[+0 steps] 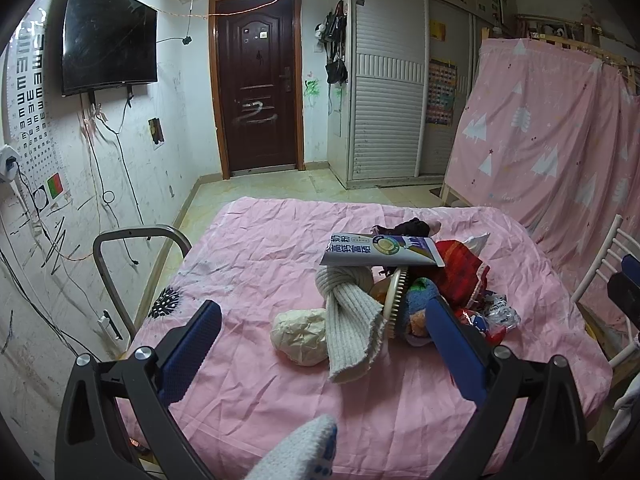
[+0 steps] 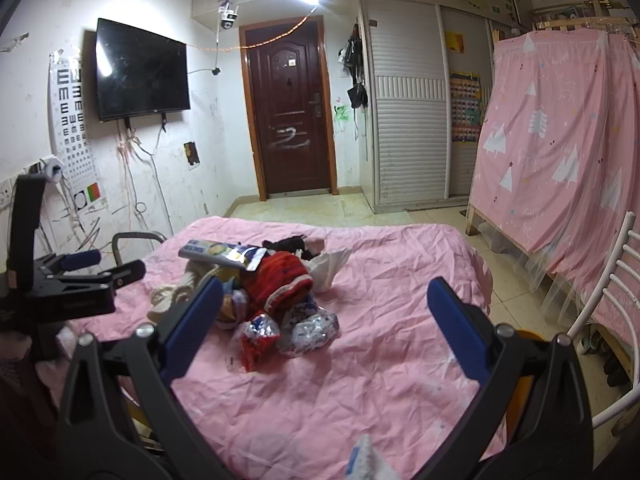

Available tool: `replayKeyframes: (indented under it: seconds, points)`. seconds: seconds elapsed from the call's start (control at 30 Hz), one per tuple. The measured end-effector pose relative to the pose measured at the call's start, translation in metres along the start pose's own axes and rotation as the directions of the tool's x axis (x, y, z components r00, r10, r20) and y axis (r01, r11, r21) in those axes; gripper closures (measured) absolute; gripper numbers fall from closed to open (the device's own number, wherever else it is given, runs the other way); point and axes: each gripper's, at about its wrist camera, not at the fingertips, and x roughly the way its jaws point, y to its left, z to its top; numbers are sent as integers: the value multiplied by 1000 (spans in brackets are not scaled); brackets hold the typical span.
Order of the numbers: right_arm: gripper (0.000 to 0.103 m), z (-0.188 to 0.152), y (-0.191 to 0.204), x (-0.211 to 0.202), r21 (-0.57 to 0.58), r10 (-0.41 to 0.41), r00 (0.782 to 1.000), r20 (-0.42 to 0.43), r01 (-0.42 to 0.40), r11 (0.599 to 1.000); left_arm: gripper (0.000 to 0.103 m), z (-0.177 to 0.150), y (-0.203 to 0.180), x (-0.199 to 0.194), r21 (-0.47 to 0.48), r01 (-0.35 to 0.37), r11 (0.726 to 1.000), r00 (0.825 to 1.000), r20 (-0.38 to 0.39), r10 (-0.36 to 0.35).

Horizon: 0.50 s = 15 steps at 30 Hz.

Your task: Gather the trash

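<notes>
**Both grippers empty above bed; trash heaped mid-sheet**

Gloved fingertip [image 1: 308, 448] shows at bottom centre of the left view, between the arms of the left gripper [image 1: 324, 324]. Its jaws stand wide, holding nothing. Right gripper [image 2: 326, 304] likewise: jaws wide, empty.

Surface: a creased pink sheet [image 1: 256, 248] covers the bed. Trash and clothing lie heaped right of centre in the left view: paper wad [image 1: 298, 334], grey knit [image 1: 352, 320], brush [image 1: 396, 300], carton [image 1: 380, 250], red cloth [image 2: 286, 280], crumpled wrappers [image 2: 308, 330].

Room: TV [image 1: 108, 40] upper left, door [image 1: 256, 88] top centre, wardrobe [image 1: 388, 92], pink curtain [image 1: 552, 128] right.

Edges: metal rail [image 1: 120, 248] beside the sheet's left edge; white chair [image 2: 612, 300] at right. Bare sheet surrounds the heap; tiled floor [image 2: 320, 204] lies beyond.
</notes>
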Motion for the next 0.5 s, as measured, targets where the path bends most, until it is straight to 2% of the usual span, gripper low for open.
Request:
replayKeyframes:
  seconds: [0.3,0.5]
  points:
    - [5,-4,-1,10,-2,2,1000,-27,-2,1000,10,-3,5,11,-6,-5,1000,1000,-28,5]
    - [5,-19,6,36,-20,43,993,-112,-46,999,10,-7,20,22,-29,11,1000,998,-65,-13]
